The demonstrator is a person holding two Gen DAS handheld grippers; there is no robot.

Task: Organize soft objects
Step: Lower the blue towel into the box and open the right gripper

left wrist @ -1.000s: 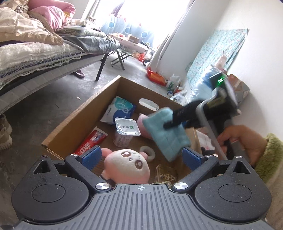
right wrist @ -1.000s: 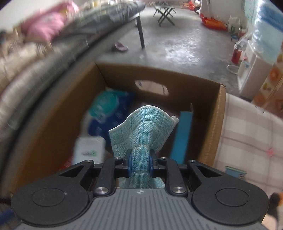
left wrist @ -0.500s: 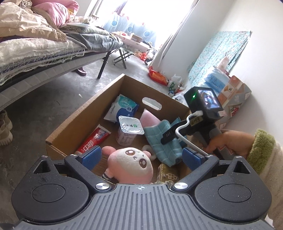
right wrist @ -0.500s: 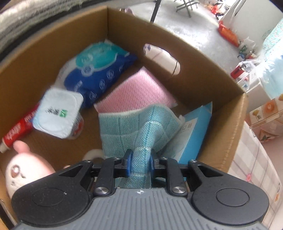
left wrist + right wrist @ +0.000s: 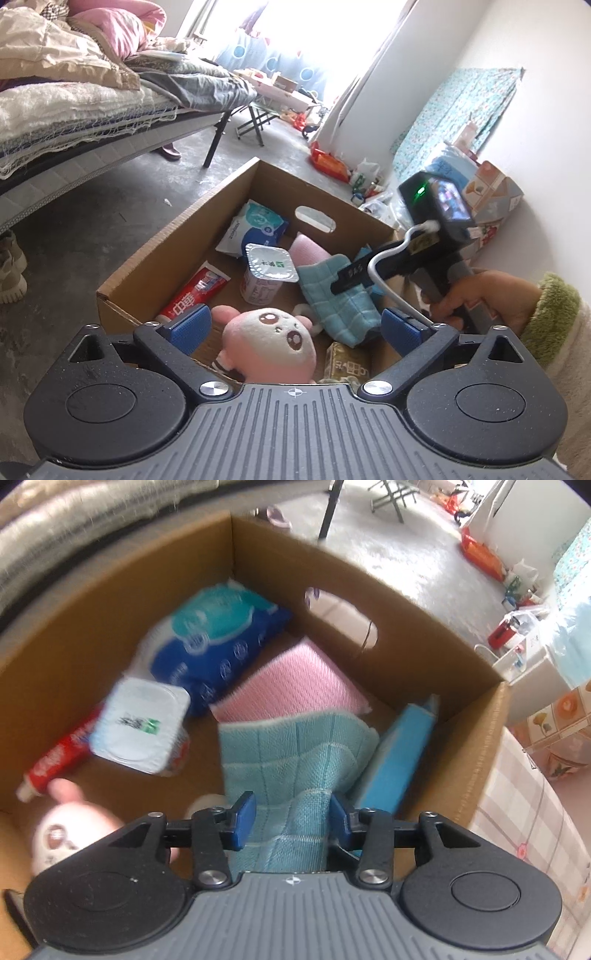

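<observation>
A cardboard box [image 5: 177,236] [image 5: 110,609] stands on the floor. In it a teal cloth [image 5: 332,299] [image 5: 295,749] lies partly over a pink cloth [image 5: 308,251] [image 5: 295,686]. My right gripper [image 5: 291,819] [image 5: 347,278] points down into the box and its jaws are opening. The teal cloth's near end still sits between the blue pads, which no longer pinch it. A pink plush toy [image 5: 273,339] [image 5: 62,834] lies at the box's near corner. Just in front of the toy, my left gripper [image 5: 295,325] hangs open and holds nothing.
The box also holds a yoghurt cup [image 5: 267,273], a red toothpaste tube [image 5: 192,291], a blue wipes pack [image 5: 221,638], a blue carton [image 5: 399,760] and a small drink carton [image 5: 347,365]. A bed [image 5: 74,110] stands left. A checkered cover [image 5: 517,812] lies right of the box.
The right gripper came down into the box with the teal cloth, laid it over the pink cloth and spread its jaws. The left gripper stayed put.
</observation>
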